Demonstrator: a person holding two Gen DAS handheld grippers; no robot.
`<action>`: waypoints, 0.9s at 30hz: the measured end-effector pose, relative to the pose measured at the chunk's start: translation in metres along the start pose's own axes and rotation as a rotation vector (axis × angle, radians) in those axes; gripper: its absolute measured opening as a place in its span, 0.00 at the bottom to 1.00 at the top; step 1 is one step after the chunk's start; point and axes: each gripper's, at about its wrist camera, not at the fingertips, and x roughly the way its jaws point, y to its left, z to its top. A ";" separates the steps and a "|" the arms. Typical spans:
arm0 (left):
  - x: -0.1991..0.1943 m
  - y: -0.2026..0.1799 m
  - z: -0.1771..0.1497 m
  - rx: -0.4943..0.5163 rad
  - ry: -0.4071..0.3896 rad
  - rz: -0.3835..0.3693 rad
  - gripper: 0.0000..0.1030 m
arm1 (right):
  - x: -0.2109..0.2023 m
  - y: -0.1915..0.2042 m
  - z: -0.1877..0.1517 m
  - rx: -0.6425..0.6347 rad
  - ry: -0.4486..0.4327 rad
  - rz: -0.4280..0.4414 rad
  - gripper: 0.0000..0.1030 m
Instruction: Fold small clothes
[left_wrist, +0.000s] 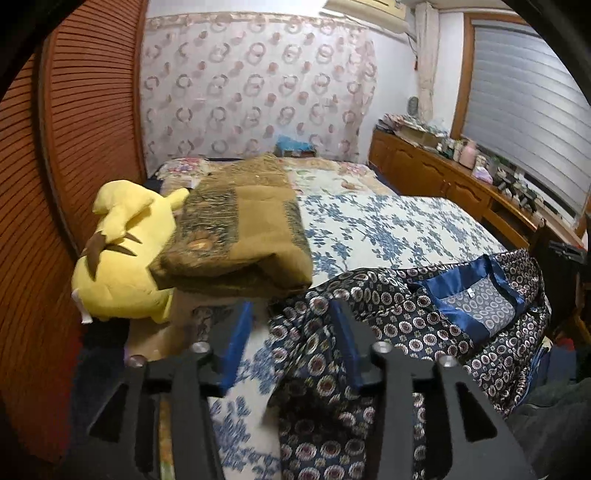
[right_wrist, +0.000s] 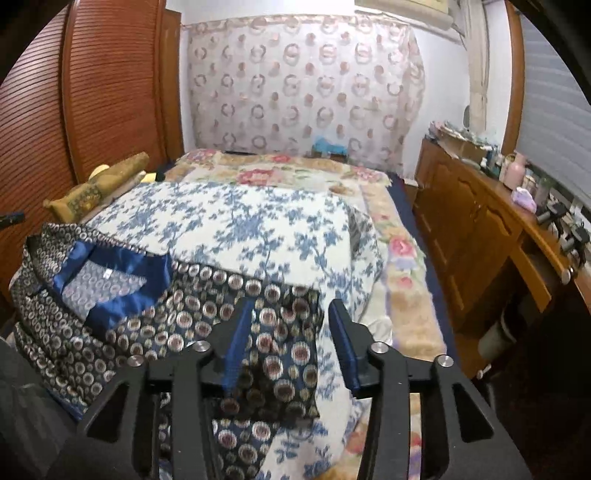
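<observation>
Left gripper, seen from its own camera: its two blue-padded fingers are standing apart, pressing on nothing. A patterned garment, dark blue with ringed dots and a plain blue collar lining, is lying on the bed; one part of it is passing between the fingers, and the cloth is spreading ahead and to the right of them. Ahead and to the left of this gripper, a folded brown blanket is resting beside a yellow plush toy.

Right gripper, seen from its own camera: its fingers are likewise standing apart. A flap of the same garment is lying between them, gripped by neither pad, while the collar is lying ahead and to the left. The blue-flowered bedspread is stretching ahead of both grippers, and a wooden cabinet is standing well apart to the right.
</observation>
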 end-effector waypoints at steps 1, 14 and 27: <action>0.006 -0.002 0.003 0.007 0.008 -0.009 0.52 | 0.003 0.001 0.002 -0.006 0.002 -0.001 0.46; 0.073 -0.005 0.010 -0.007 0.149 -0.001 0.52 | 0.072 -0.006 0.009 -0.010 0.097 -0.010 0.61; 0.099 -0.004 -0.019 -0.017 0.262 0.000 0.52 | 0.109 -0.018 -0.014 0.039 0.213 0.011 0.66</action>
